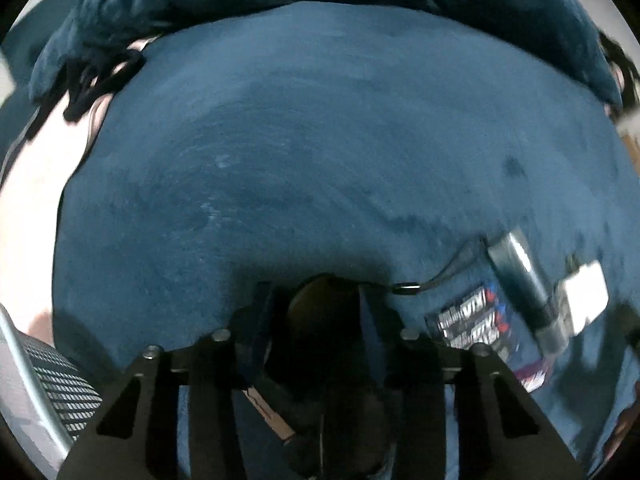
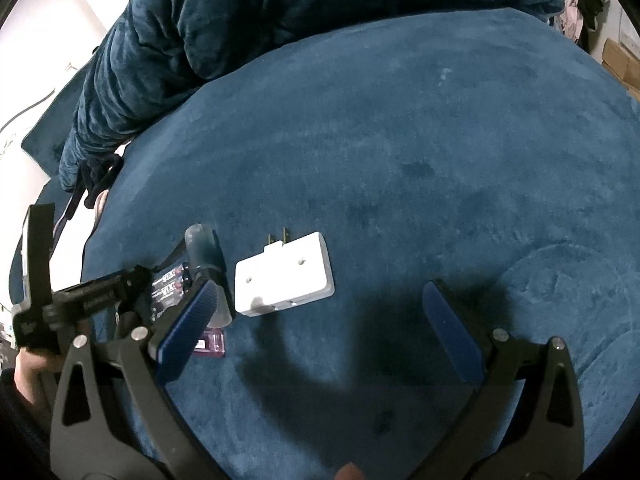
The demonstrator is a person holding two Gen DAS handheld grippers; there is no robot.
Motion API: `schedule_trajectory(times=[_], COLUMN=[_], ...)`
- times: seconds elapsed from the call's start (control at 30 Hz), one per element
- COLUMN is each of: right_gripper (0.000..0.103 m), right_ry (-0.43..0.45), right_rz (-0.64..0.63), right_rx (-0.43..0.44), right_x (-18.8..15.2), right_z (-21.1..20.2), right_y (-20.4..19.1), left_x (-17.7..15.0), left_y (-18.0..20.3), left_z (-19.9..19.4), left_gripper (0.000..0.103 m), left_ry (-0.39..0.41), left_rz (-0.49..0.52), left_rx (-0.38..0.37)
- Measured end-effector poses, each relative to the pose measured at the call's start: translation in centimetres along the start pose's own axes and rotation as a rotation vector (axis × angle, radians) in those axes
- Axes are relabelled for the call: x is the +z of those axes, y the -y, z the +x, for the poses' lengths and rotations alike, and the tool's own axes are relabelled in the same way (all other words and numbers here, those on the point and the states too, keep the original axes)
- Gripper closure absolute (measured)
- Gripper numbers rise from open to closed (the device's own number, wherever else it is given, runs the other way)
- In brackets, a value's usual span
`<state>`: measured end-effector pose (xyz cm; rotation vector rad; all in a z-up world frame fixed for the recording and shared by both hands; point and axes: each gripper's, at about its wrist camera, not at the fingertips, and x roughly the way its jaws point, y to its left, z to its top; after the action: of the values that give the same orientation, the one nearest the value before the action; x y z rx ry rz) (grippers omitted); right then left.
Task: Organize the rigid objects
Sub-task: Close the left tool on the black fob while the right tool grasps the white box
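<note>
My left gripper (image 1: 320, 300) is shut on a dark round object (image 1: 320, 304) held just above the blue blanket (image 1: 280, 140). To its right lie a printed packet (image 1: 476, 320), a dark tube with a clear cap (image 1: 524, 280) and a white plug adapter (image 1: 584, 296), all blurred. My right gripper (image 2: 320, 304) is open and empty above the blanket. The white plug adapter (image 2: 284, 280) lies just ahead between its fingers, prongs pointing away. The tube (image 2: 208, 264), the packet (image 2: 168, 284) and a small pink clear box (image 2: 210, 344) lie by its left finger (image 2: 188, 320).
A rumpled blue comforter (image 2: 240, 20) is piled at the far edge of the bed. Dark clothing (image 1: 92, 80) lies at the far left. A mesh chair (image 1: 52, 380) stands at the lower left. Cardboard boxes (image 2: 620, 60) stand at the far right.
</note>
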<state>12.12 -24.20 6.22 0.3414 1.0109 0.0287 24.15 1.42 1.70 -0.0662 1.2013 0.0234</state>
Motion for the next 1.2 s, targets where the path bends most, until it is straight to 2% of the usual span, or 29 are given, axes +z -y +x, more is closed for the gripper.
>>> schedule_trajectory(times=[0.17, 0.27, 0.47, 0.57, 0.67, 0.83, 1.2], right_gripper=[0.000, 0.000, 0.000, 0.000, 0.000, 0.000, 0.000], right_ry=[0.002, 0.007, 0.007, 0.009, 0.015, 0.002, -0.029], right_rz=[0.001, 0.000, 0.004, -0.002, -0.015, -0.034, -0.195], right_rx=[0.006, 0.008, -0.003, -0.010, -0.026, -0.030, -0.120], right_x=[-0.1, -0.1, -0.2, -0.1, 0.0, 0.1, -0.5], right_z=[0.0, 0.0, 0.1, 0.2, 0.4, 1.3, 3.1], right_y=[0.1, -0.1, -0.2, -0.4, -0.5, -0.9, -3.2], left_x=[-0.1, -0.4, -1.1, -0.9, -0.5, -0.5, -0.7], left_y=[-1.0, -1.2, -0.3, -0.1, -0.5, -0.5, -0.9], left_z=[-0.5, -0.6, -0.3, -0.3, -0.2, -0.1, -0.1], left_gripper=[0.060, 0.042, 0.042, 0.063, 0.064, 0.063, 0.062], left_ry=[0.002, -0.016, -0.030, -0.001, 0.019, 0.015, 0.021], left_rz=[-0.036, -0.024, 0.041, 0.034, -0.008, 0.002, -0.013], left_rx=[-0.041, -0.048, -0.005, 0.010, 0.023, 0.022, 0.010])
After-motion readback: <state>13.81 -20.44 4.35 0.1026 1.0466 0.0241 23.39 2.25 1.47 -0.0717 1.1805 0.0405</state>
